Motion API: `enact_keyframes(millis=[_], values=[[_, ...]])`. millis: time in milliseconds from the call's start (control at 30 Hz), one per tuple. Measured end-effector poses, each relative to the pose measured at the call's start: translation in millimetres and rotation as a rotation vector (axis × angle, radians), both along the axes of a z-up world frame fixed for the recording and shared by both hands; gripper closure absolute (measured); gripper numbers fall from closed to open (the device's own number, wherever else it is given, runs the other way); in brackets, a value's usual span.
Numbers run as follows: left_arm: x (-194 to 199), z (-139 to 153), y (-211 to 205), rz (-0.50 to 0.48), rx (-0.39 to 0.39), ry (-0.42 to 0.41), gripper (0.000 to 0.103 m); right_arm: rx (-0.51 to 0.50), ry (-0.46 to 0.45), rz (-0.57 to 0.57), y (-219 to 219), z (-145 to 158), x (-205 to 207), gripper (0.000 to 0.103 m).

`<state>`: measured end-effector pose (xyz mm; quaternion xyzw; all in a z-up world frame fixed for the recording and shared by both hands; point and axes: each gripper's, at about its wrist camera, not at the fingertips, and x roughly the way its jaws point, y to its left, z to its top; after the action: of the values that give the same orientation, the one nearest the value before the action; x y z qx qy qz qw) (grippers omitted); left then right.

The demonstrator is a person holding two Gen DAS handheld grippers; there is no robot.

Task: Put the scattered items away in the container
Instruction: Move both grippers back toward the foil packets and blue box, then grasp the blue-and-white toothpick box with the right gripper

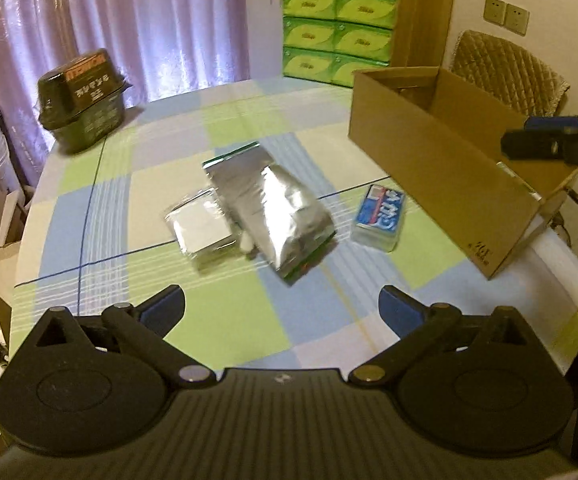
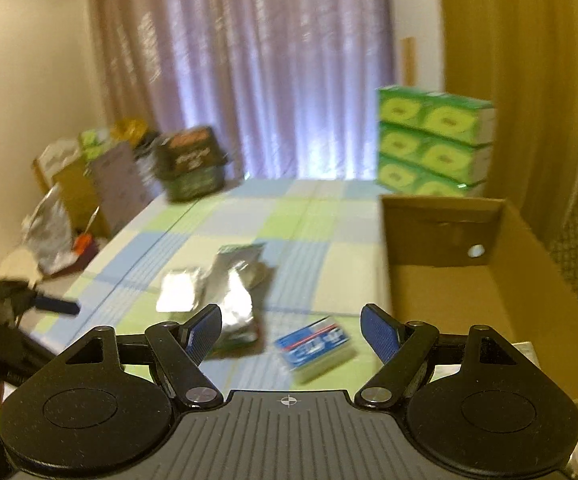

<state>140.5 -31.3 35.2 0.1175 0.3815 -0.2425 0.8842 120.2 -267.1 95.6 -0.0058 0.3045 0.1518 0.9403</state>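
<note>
Two crinkled silver foil pouches [image 1: 273,216] lie beside an open brown cardboard box [image 1: 441,168]; left gripper [image 1: 283,312] and right gripper [image 2: 291,334] both hang spread wide, empty.

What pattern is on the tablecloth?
The tablecloth has a check of pale green, light blue and cream squares with thin dark blue lines, clearest in the left wrist view.

Backlit lilac curtains [image 1: 129,28], checked tablecloth [image 1: 225,332], quilted chair [image 1: 505,64]
</note>
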Motion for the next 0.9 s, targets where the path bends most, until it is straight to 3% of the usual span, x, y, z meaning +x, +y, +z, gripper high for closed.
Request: enact_keyframes(millis=[167,467,533,567,867,900], values=[[7,-11,12,0.027,-0.011,0.016,0.002,-0.051,0.070,0.040,23,-33,10,0.021],[25,-35,24,0.043,-0.013,0.022,0.002,-0.101,0.154,0.015,33,-77,31,0.020],[31,-39,25,0.046,-0.016,0.020,0.002,-0.096,0.164,-0.002,31,-82,37,0.002],[33,-41,25,0.049,-0.020,0.017,0.002,-0.089,0.161,-0.012,30,-84,41,0.002],[57,-63,26,0.052,-0.020,-0.012,0.002,-0.134,0.160,-0.118,42,-109,82,0.002],[59,-66,27,0.056,-0.019,-0.015,0.002,-0.137,0.162,-0.132,43,-113,88,0.007]])
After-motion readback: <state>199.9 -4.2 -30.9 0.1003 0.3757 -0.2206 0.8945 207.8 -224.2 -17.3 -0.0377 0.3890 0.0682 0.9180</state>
